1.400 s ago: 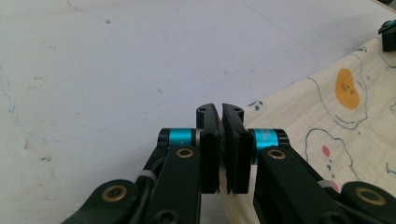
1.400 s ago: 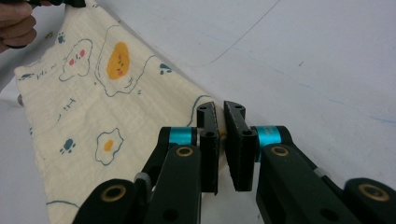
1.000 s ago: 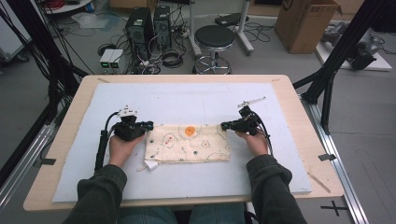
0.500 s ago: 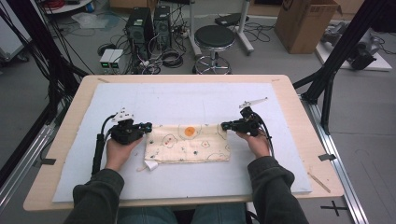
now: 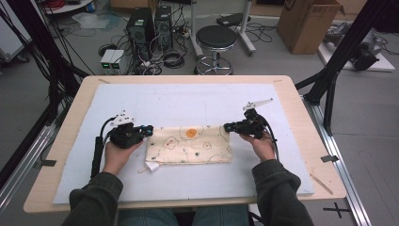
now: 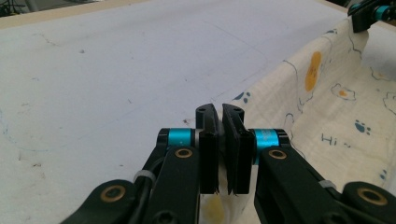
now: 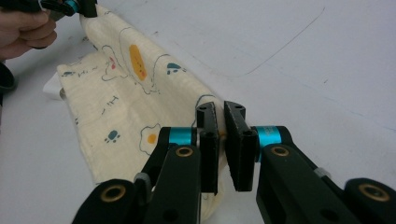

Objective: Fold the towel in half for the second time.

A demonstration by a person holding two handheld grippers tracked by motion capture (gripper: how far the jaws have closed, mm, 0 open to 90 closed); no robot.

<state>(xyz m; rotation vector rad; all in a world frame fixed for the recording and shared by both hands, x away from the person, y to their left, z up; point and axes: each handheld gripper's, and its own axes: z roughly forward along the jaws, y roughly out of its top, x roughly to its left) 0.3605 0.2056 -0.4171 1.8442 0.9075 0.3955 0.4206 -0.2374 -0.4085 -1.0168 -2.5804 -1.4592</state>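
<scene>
Pinching the far corners of the cream printed cloth lying mid-surface on the white mat, the left gripper and right gripper could tear free if pulled apart unevenly.

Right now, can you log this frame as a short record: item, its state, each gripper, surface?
item: cloth, cream with printed egg and paw motifs
state: folded, far edge lifted off the mat, near part lying flat
left gripper: shut on the cloth's far left corner
right gripper: shut on the cloth's far right corner
surface: white mat on a wooden table
extra: white tag at the cloth's near left corner
</scene>
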